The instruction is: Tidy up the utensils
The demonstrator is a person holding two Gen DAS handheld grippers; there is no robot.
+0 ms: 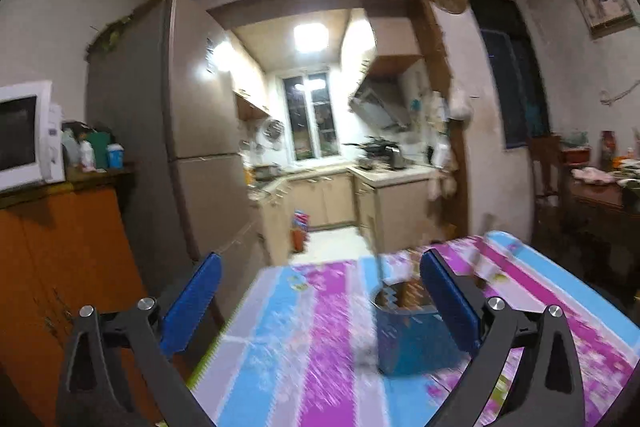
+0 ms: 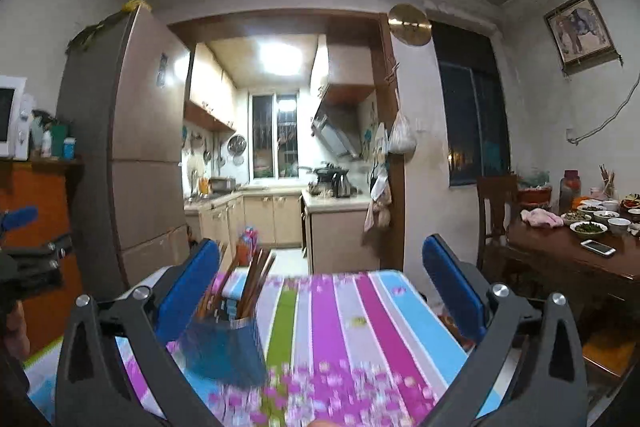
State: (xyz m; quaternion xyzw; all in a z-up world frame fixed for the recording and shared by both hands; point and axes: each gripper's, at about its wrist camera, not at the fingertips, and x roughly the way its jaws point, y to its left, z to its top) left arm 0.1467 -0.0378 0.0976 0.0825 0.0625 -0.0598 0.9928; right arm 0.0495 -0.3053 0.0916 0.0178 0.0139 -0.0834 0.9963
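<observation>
Right wrist: utensil holder [image 2: 224,347] beside spread hand-held gripper [image 2: 320,291]

Glossy striped tablecloth [image 2: 360,327], blue plastic mesh holder [image 2: 228,351], wooden chopsticks [image 2: 252,279]

A blue mesh holder [image 2: 224,351] stands upright on the striped table, brown chopsticks [image 2: 250,283] leaning inside

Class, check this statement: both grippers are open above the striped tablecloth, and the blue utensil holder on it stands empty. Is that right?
Not quite. The blue utensil holder is not empty: the right wrist view shows brown chopsticks standing in it. The rest holds: the left gripper and right gripper are both open above the striped tablecloth.
</observation>
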